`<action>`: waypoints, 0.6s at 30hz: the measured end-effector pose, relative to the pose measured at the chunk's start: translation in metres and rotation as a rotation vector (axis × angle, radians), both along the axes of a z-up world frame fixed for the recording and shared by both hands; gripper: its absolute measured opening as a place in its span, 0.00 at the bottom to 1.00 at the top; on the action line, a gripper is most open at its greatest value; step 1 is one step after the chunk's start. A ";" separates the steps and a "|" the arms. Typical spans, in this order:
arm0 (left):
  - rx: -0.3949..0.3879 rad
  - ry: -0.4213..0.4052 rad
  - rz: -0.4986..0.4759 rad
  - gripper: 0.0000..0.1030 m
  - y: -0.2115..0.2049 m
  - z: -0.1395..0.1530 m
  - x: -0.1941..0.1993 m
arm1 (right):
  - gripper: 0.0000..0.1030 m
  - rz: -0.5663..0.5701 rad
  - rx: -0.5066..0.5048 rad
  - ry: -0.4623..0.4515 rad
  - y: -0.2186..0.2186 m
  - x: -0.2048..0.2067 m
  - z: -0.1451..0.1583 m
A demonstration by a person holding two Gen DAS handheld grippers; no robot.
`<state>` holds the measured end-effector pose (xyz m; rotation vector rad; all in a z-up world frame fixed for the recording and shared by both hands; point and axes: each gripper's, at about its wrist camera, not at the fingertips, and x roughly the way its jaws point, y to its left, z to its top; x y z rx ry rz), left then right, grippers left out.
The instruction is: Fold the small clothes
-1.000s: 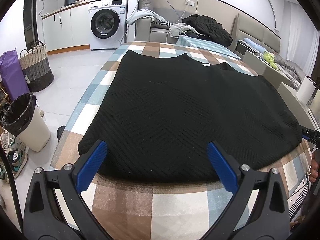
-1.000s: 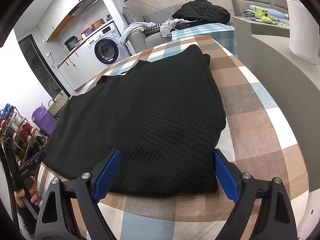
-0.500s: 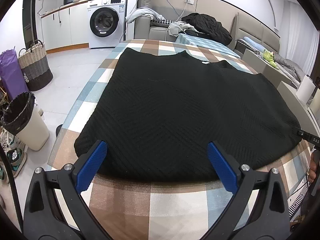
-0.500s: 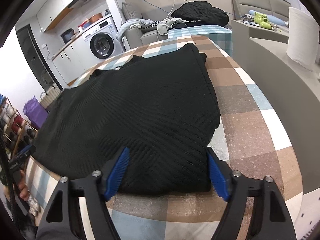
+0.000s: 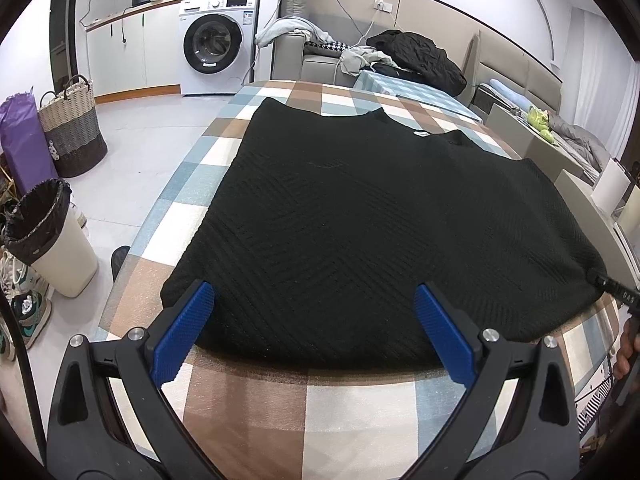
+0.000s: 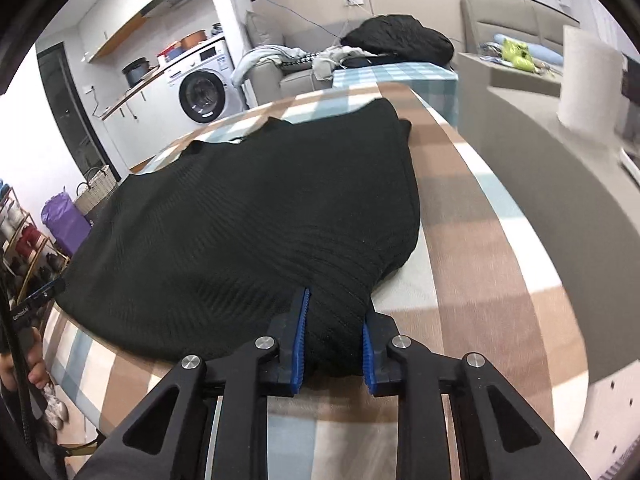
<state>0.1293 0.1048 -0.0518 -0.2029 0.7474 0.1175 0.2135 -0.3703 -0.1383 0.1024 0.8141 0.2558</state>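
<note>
White letters "DAS" stand on the right hand-held gripper (image 5: 624, 298); other labels are too small to read.

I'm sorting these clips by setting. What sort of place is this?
Most likely a small lived-in flat: a washing machine under a counter, a sofa piled with clothes, and a black sweater spread on a checked table.

A checked tablecloth-covered table (image 5: 256, 396) carries a flat black sweater (image 5: 360, 216).

A black ribbed-knit sweater (image 5: 372, 220) lies spread flat across the checked tabletop; neckline at the far side; its near right hem corner bunched into a ridge.
</note>
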 end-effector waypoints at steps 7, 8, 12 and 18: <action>-0.006 -0.008 0.007 0.97 0.001 0.000 -0.006 | 0.33 -0.013 -0.016 0.003 0.004 -0.001 0.000; -0.008 -0.009 0.005 0.97 0.001 0.000 -0.007 | 0.35 -0.017 -0.005 0.006 0.002 0.000 0.000; -0.011 -0.010 0.006 0.97 -0.001 -0.001 -0.013 | 0.43 -0.025 0.036 0.000 -0.003 -0.001 0.001; -0.012 -0.010 0.006 0.97 -0.003 -0.002 -0.017 | 0.47 -0.031 0.040 -0.001 0.002 -0.001 -0.001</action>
